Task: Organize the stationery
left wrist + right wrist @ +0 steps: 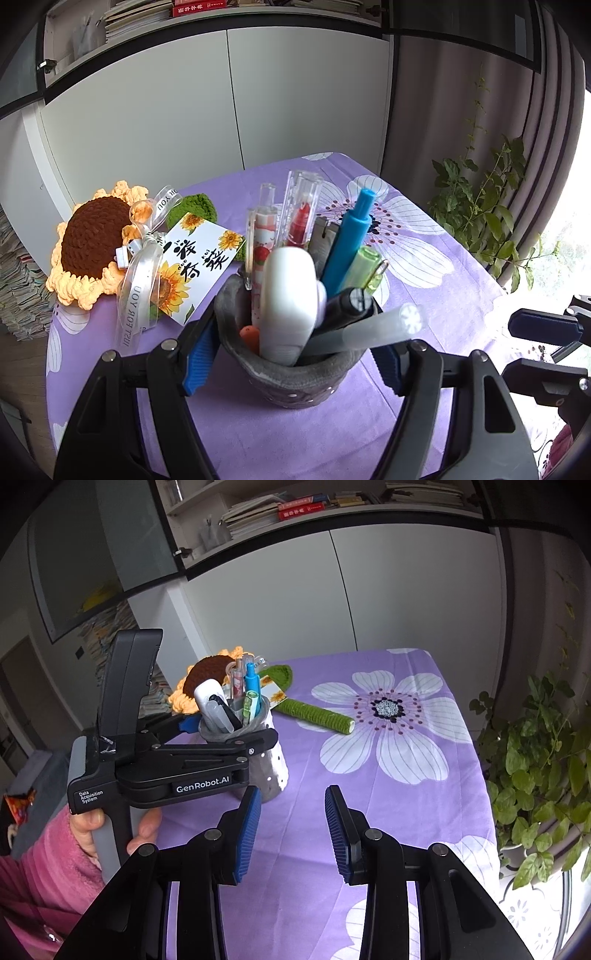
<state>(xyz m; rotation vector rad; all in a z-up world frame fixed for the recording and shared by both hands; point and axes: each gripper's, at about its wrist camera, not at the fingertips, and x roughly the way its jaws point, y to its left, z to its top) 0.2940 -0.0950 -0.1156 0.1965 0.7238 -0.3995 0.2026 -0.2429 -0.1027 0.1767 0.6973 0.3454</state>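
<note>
A grey fabric pen holder (295, 373) stands on the purple flowered tablecloth (424, 280), filled with several pens, a blue pen (347, 240), a white correction tape (290, 299) and a frosted pen (373, 332). My left gripper (291, 350) is shut on the holder, its blue pads pressed against both sides. In the right wrist view the holder (264, 760) stands at the left, gripped by the left gripper (236, 734). My right gripper (291, 827) is open and empty, low over the cloth, right of the holder.
A crocheted sunflower (92, 243) with ribbon and a card (192, 266) lies behind the holder; its green stem (314, 712) stretches right. White cabinets (221, 96) stand behind the table. A potted plant (535, 768) stands off the right edge.
</note>
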